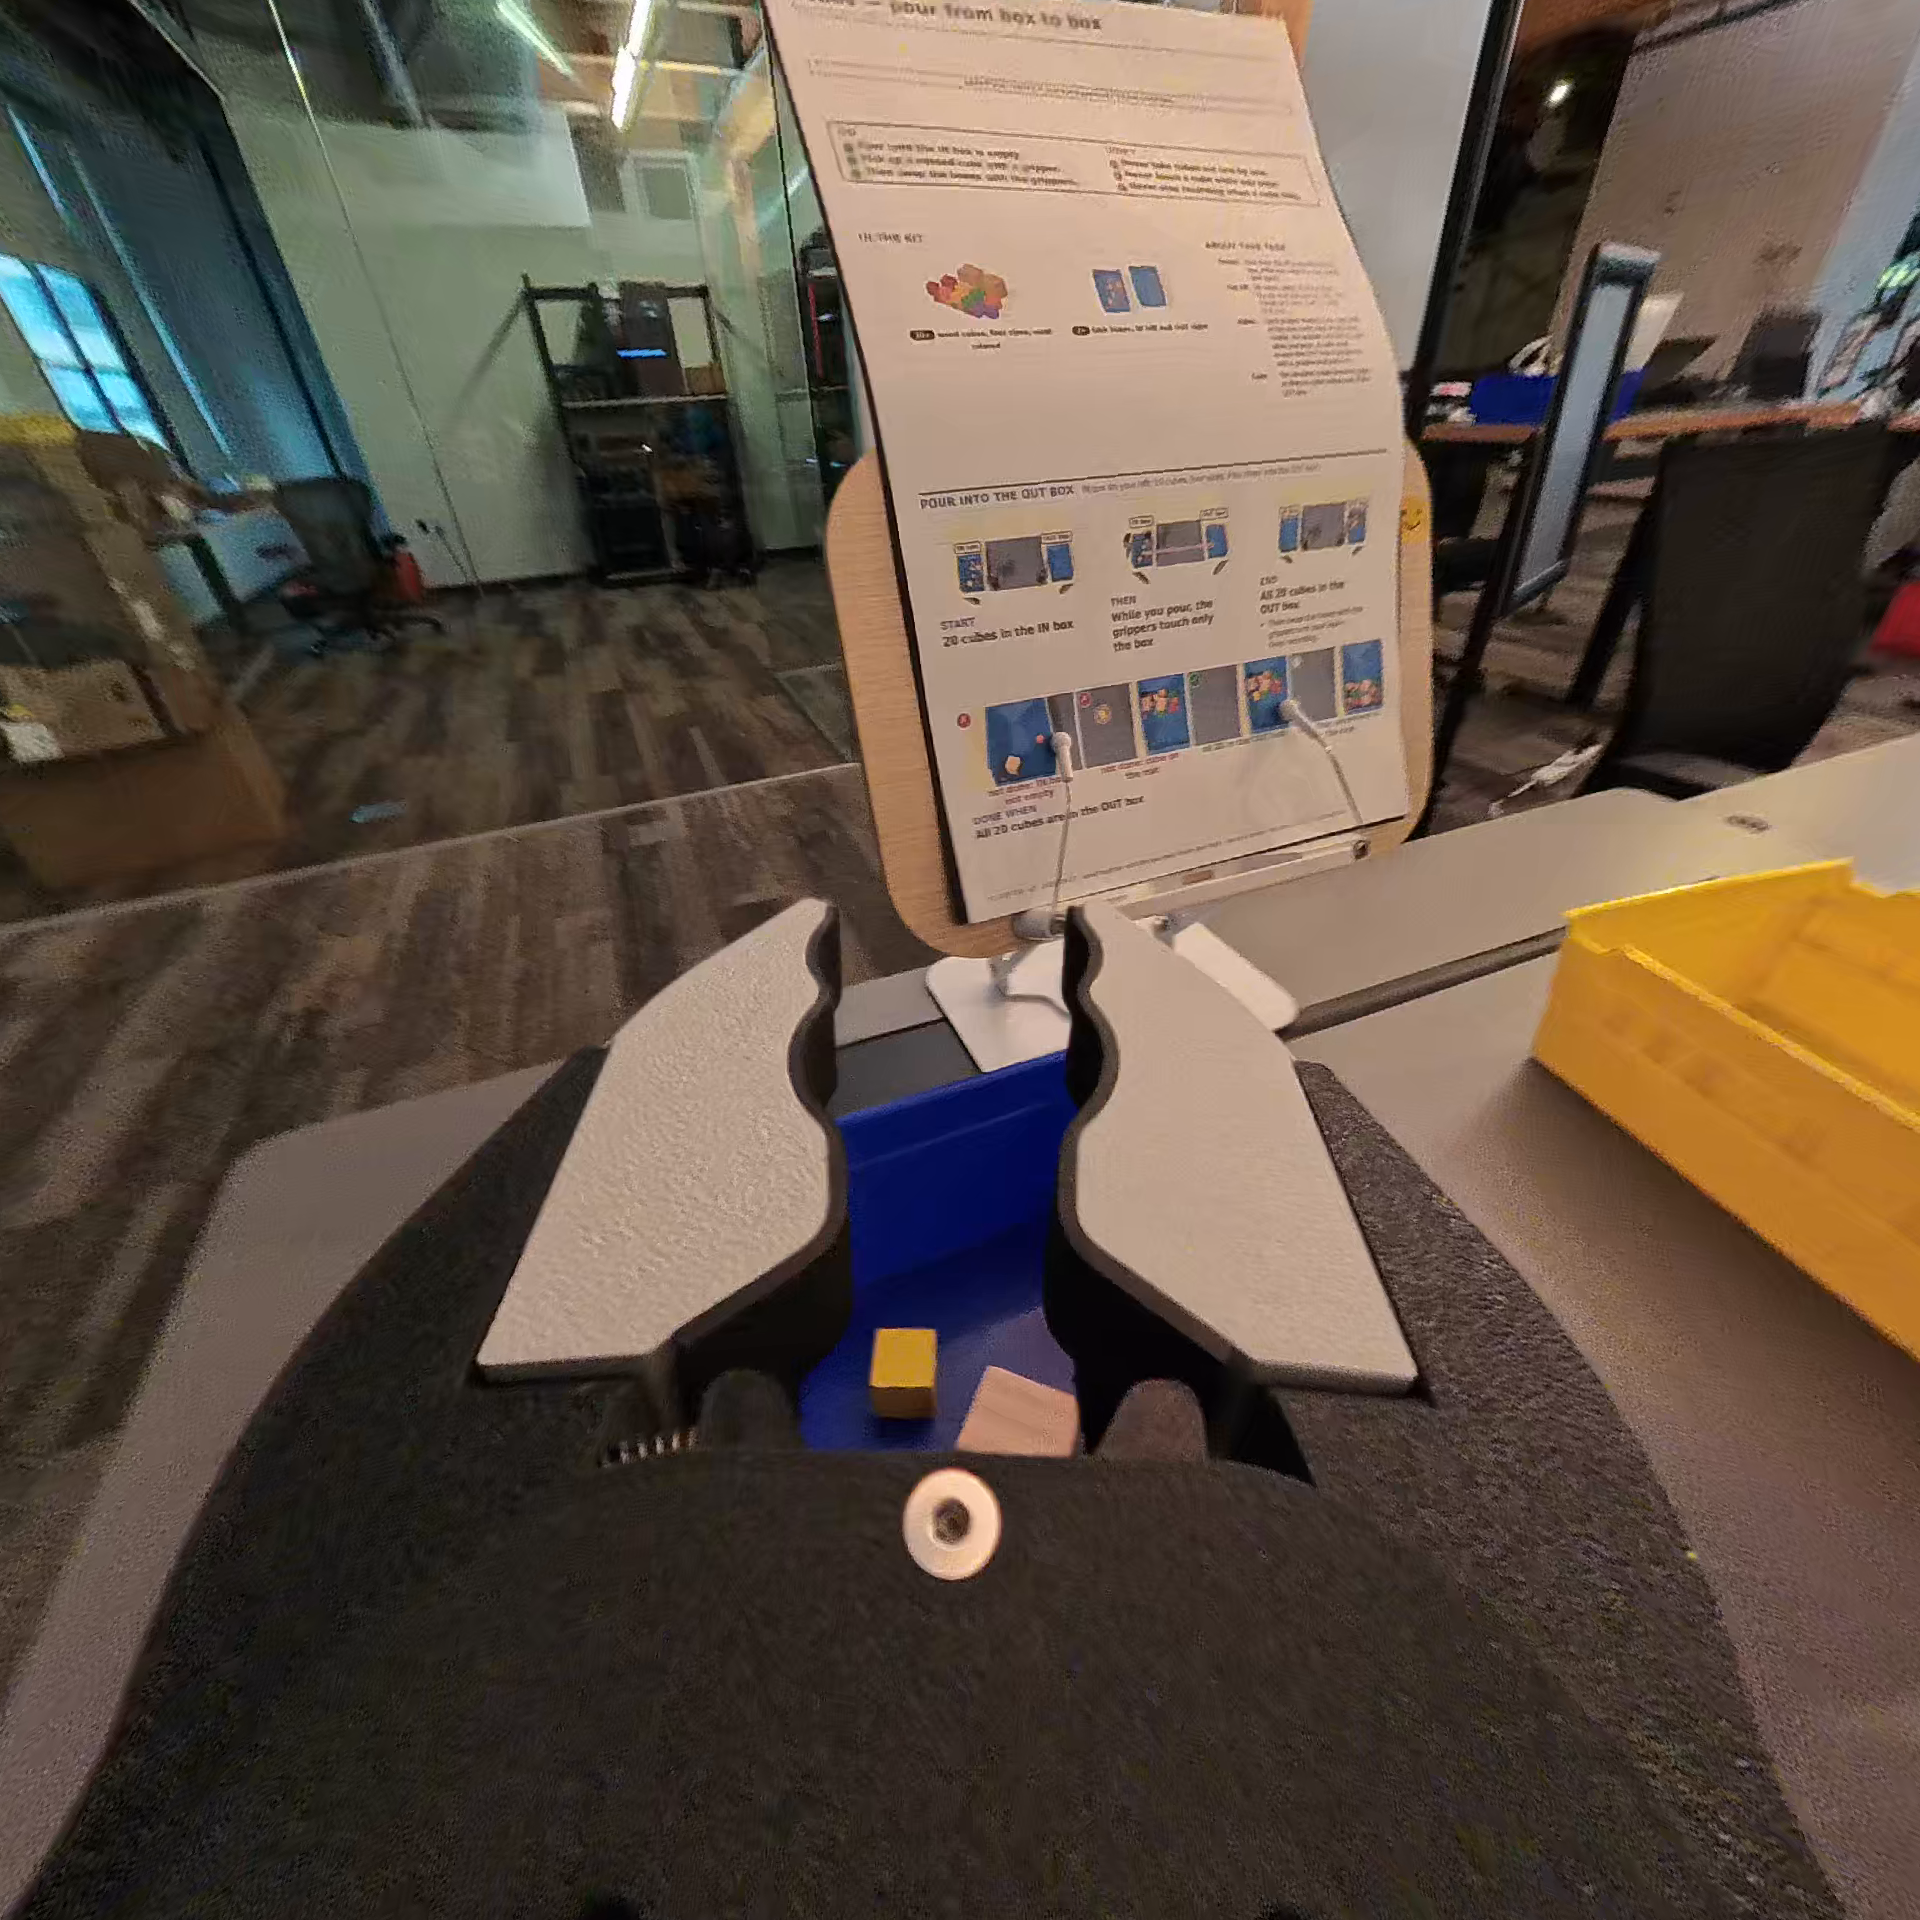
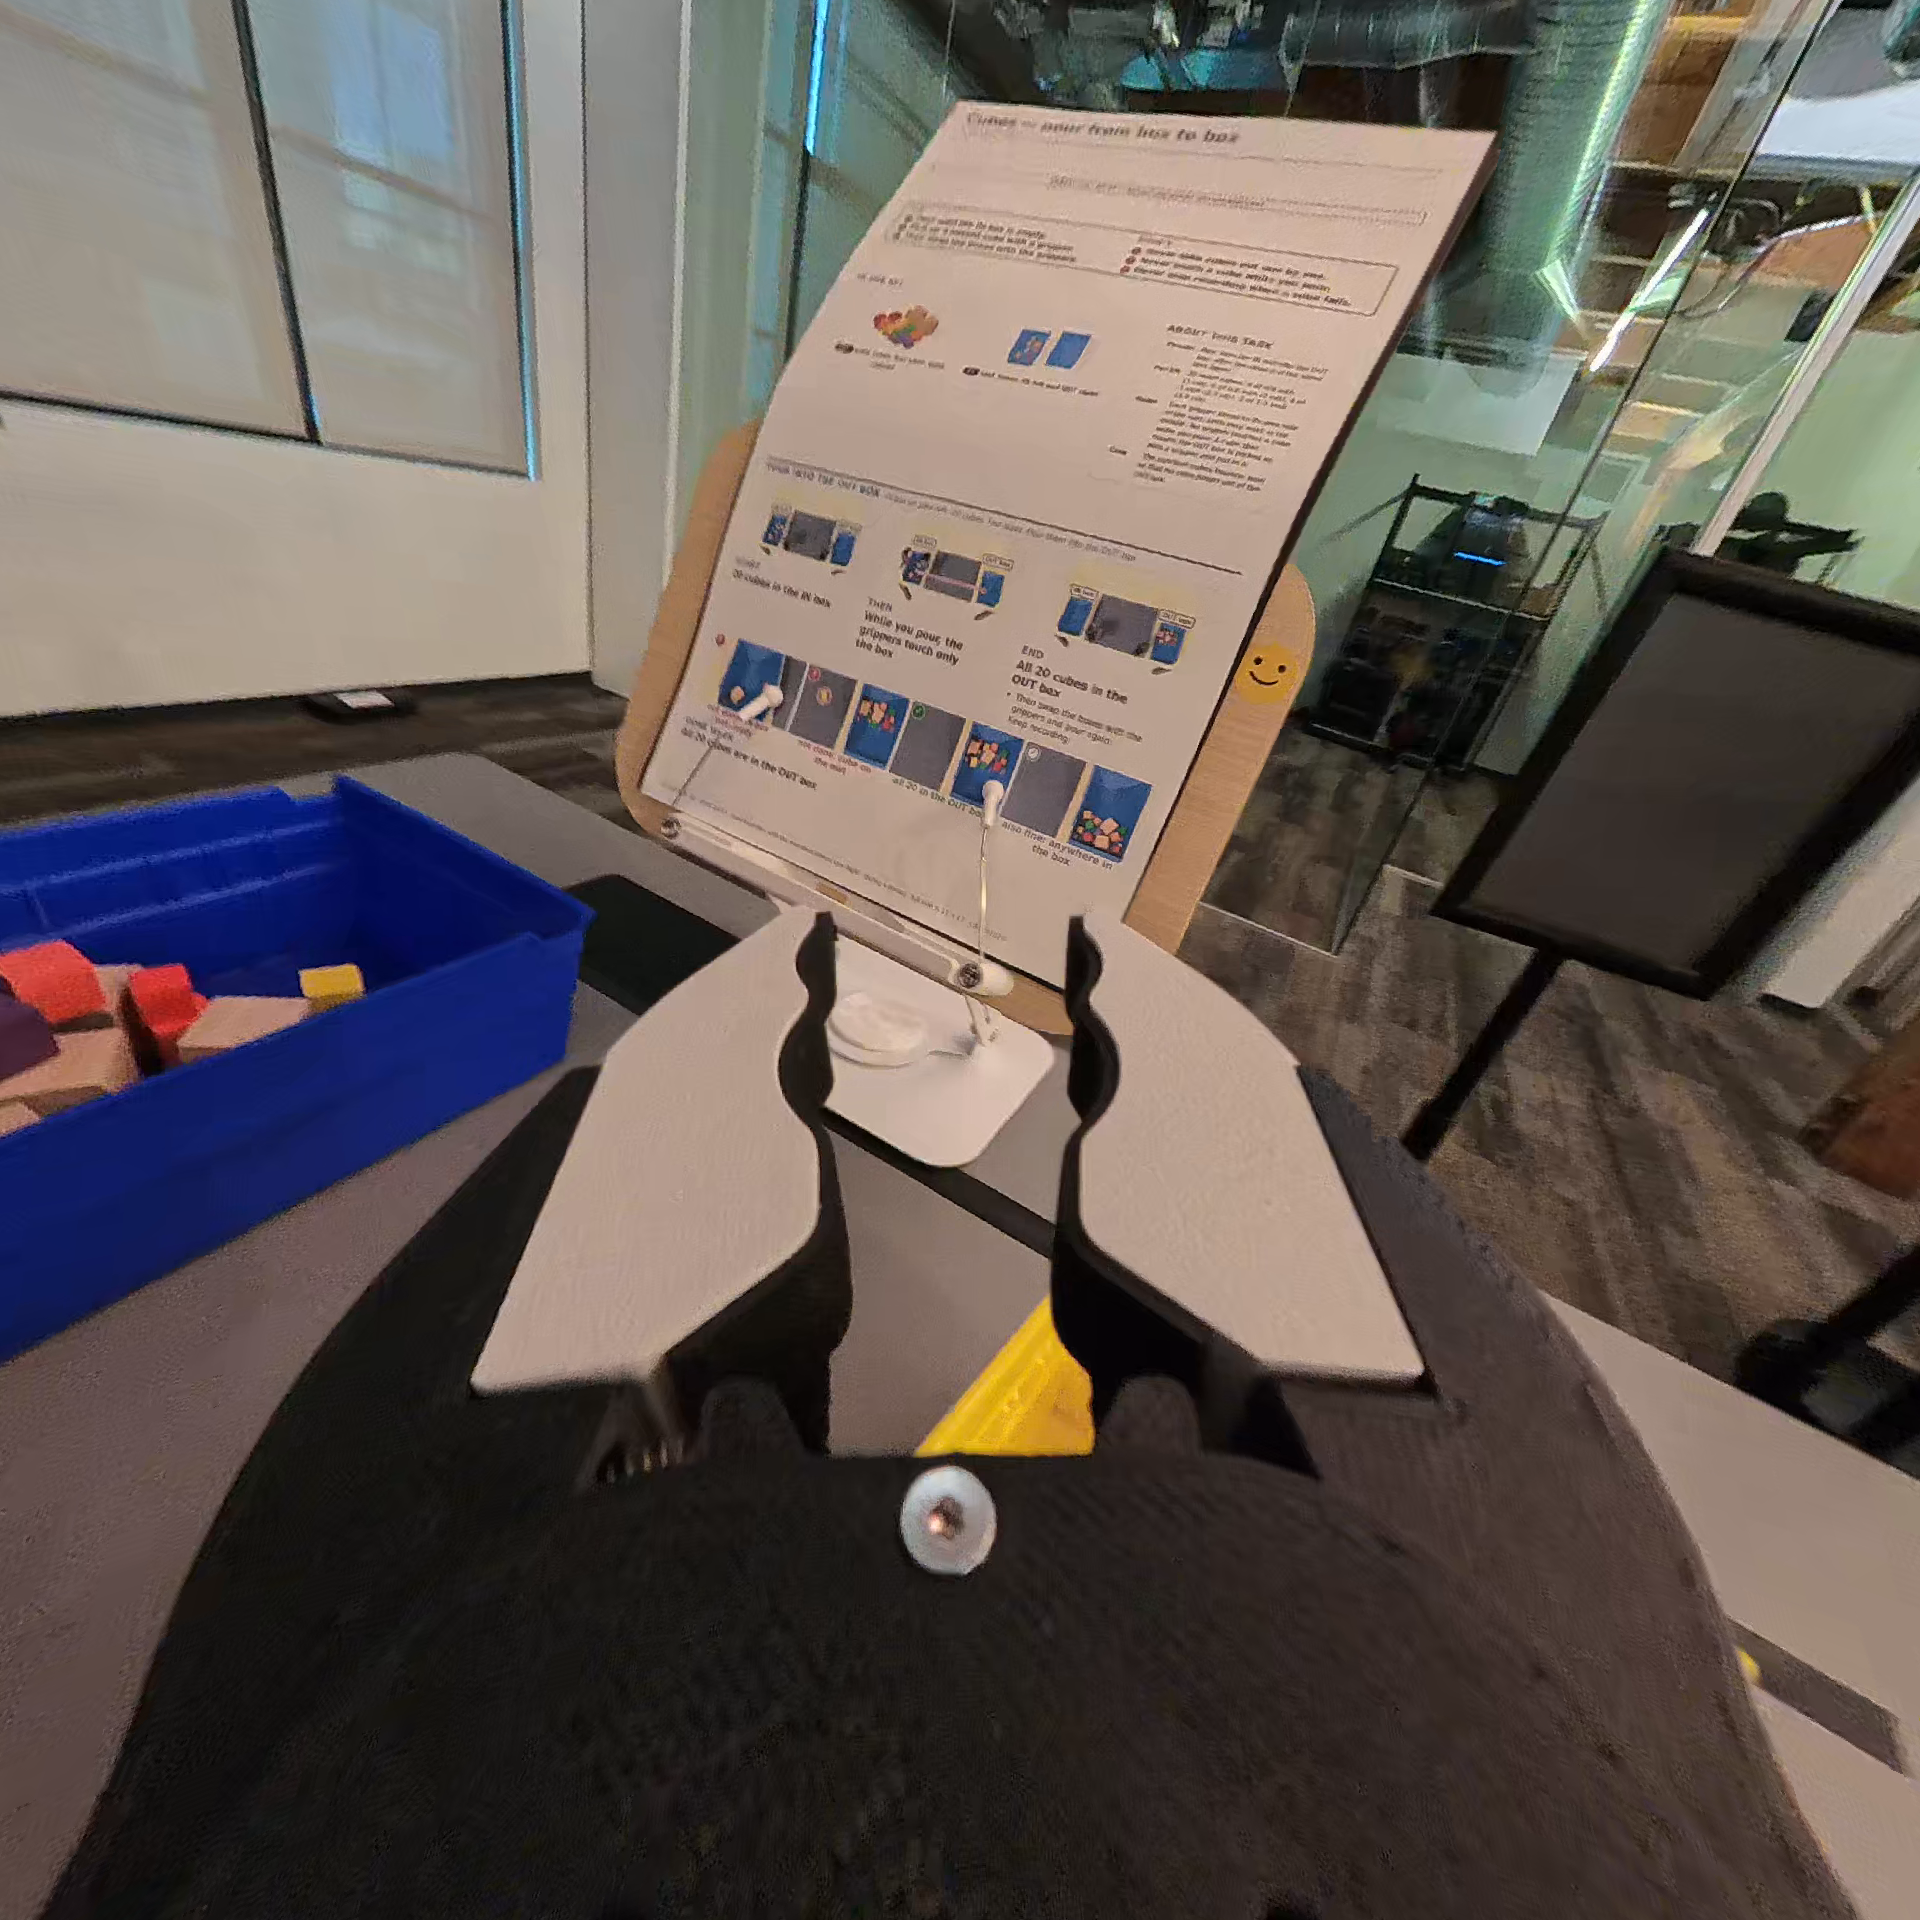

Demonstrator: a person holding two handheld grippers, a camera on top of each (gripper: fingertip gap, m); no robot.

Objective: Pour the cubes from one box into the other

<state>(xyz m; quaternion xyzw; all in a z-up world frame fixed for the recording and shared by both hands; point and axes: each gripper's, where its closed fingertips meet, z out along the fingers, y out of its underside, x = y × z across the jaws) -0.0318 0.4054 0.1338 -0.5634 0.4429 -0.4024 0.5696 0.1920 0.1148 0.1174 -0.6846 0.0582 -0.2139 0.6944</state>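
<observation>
Cubes [image 2: 156, 1018] sit piled in the blue box [image 2: 312, 1091], a mix of red, purple, yellow and plain wood-coloured ones, heaped toward the near end, and that box rests on the grey surface [image 2: 208, 1351] off to the left in the right wrist view. In the left wrist view the left tool [image 1: 948, 997] hovers right over the same blue box [image 1: 935, 1153], its two fingers spread apart with nothing between them, and through the gap you only catch a yellow cube [image 1: 902, 1371] and a pale wooden cube [image 1: 1023, 1415] on the blue floor; the rest of the pile is hidden behind the tool's black body. The yellow box [image 1: 1714, 1070] is off to the right on the surface, cut off by the frame edge, and what shows of its inside looks bare. In the right wrist view the right tool [image 2: 948, 997] is also wide open and holds nothing, and just a corner of the yellow box [image 2: 1023, 1392] peeks out below it. Both boxes are smooth, hard-looking plastic with straight walls and stepped rims. Fingers have pale grey grainy faces with wavy black inner edges. An instruction sheet [image 2: 1039, 520] on a rounded wooden board stands at the back on a white stand, print blurry.
</observation>
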